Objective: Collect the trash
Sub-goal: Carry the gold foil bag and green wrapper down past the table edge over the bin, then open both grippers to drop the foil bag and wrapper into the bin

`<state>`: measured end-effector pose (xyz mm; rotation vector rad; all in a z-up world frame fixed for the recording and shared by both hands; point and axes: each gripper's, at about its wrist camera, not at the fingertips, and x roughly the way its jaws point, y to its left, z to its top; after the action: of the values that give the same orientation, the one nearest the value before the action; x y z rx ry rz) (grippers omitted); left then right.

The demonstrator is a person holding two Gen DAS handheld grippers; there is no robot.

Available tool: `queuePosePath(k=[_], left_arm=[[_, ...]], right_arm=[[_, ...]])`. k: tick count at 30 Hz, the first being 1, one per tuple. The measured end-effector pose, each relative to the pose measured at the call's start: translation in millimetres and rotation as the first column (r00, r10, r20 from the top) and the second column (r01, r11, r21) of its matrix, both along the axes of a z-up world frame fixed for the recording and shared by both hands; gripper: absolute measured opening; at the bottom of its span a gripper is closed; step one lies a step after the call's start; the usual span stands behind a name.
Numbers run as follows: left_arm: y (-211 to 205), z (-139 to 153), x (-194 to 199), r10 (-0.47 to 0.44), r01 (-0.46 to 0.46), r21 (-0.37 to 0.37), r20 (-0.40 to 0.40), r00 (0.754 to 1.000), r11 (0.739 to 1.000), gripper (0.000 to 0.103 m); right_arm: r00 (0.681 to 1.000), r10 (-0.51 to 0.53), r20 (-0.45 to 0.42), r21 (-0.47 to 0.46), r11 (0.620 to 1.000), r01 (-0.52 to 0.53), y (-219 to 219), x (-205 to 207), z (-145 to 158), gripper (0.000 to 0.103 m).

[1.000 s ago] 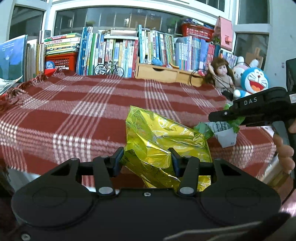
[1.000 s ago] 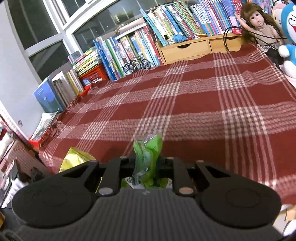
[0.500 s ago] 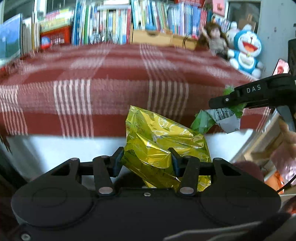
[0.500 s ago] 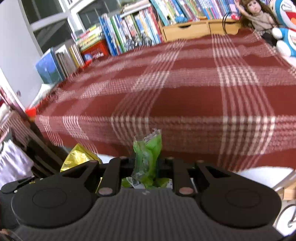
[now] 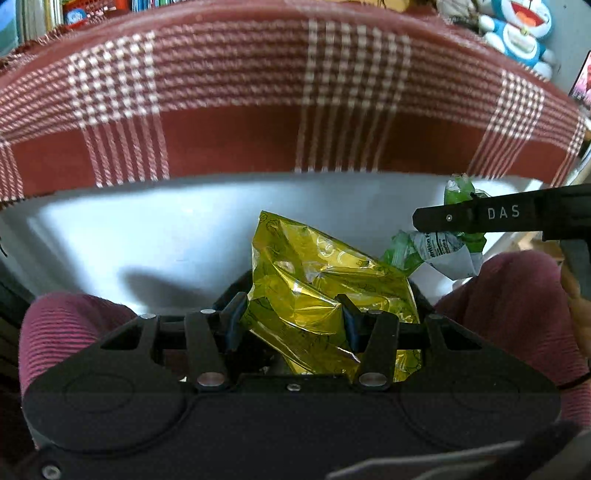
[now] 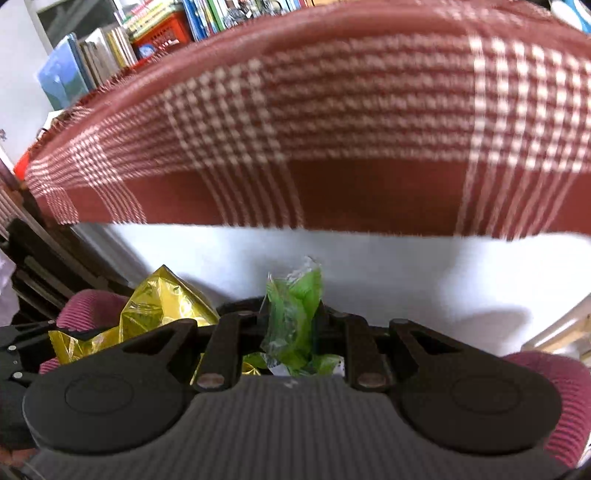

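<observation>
My left gripper (image 5: pixel 291 319) is shut on a crumpled yellow foil wrapper (image 5: pixel 317 280), which bulges up between and past its fingers. My right gripper (image 6: pixel 293 325) is shut on a crumpled green plastic wrapper (image 6: pixel 293 314). In the left wrist view the right gripper (image 5: pixel 424 227) reaches in from the right with the green wrapper (image 5: pixel 443 254) hanging under its tip. In the right wrist view the yellow wrapper (image 6: pixel 162 306) shows at lower left. Both grippers point steeply down, below the front edge of the table, between the person's knees.
The table's red plaid cloth (image 5: pixel 258 110) hangs over its front edge, with a white panel (image 5: pixel 147 236) beneath. The person's knees in magenta trousers (image 5: pixel 70 321) flank the grippers. Books (image 6: pixel 122 44) and a blue plush toy (image 5: pixel 521 33) stand at the table's far side.
Both grippers have dropped from above the tabletop to below its front edge and tilted downward, each still holding its wrapper. The knees have come into view.
</observation>
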<state>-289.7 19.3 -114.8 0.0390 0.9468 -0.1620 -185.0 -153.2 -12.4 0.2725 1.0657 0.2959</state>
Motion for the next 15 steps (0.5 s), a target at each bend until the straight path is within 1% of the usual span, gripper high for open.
queuePosePath(k=[9,15], left_arm=[[-5.7,-33.6,18.2,-0.004,0.005,0.020,-0.094,0.996,1.000,0.048],[-7.5,-48.6,25.4,0.002,0.001,0.025,-0.135,0.991,1.000,0.048]], right_arm=[[0.994,-0.020,-0.105,0.001,1.000,0.020,-2.5,-1.0,-43.1,0.023],[0.988,-0.015,-0.151,-0.004,1.000,0.014,-1.0,-0.5,-59.6,0.024]])
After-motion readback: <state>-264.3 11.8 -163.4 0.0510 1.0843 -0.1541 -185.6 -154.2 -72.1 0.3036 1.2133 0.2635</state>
